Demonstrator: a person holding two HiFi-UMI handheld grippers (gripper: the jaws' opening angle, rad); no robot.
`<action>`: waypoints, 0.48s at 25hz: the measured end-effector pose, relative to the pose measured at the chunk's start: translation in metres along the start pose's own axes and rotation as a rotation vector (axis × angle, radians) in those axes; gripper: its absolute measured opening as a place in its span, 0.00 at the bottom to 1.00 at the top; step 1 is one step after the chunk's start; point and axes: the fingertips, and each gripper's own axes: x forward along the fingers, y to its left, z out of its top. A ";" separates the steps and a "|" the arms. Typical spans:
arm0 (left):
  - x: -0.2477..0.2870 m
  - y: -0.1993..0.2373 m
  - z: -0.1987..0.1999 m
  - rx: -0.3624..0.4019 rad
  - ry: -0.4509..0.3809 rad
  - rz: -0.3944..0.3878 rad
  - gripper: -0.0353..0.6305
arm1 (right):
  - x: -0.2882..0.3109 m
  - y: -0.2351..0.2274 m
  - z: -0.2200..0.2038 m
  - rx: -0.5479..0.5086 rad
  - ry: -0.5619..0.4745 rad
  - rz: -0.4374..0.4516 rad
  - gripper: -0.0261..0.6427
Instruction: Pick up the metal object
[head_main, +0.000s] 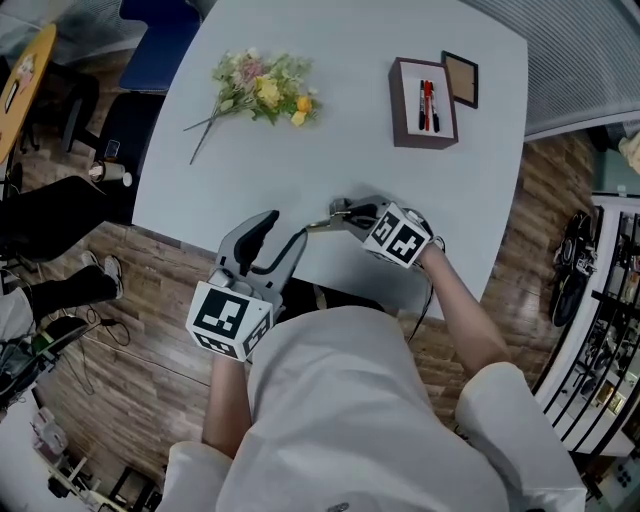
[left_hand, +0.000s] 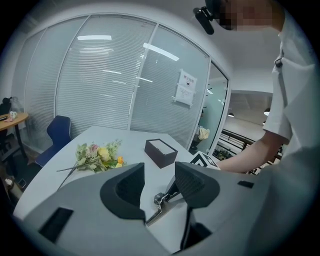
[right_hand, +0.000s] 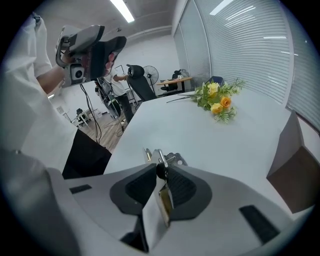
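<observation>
The metal object (head_main: 322, 224) is a spring clip with flat silver handles, at the near edge of the white table (head_main: 330, 150). My right gripper (head_main: 346, 214) is shut on it; in the right gripper view the pads press on the clip (right_hand: 163, 203) from both sides, and its toothed head pokes out in front. My left gripper (head_main: 280, 240) stands open just left of the clip, near the table edge, with nothing between its fingers. In the left gripper view the clip (left_hand: 161, 206) shows through the gap of the left gripper (left_hand: 159, 182).
A bunch of yellow and pink flowers (head_main: 262, 88) lies at the far left of the table. A brown box with pens (head_main: 425, 103) and a small dark frame (head_main: 460, 77) sit at the far right. A blue chair (head_main: 160, 40) stands beyond the table.
</observation>
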 end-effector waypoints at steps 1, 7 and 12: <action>0.000 0.000 0.001 0.001 0.000 -0.002 0.35 | 0.000 0.001 0.000 0.003 -0.006 0.002 0.15; 0.004 0.001 0.006 0.010 -0.001 -0.010 0.35 | -0.001 0.002 0.000 0.045 -0.047 0.021 0.11; 0.005 0.001 0.005 0.011 -0.001 -0.015 0.35 | -0.003 0.004 -0.001 0.061 -0.059 0.031 0.11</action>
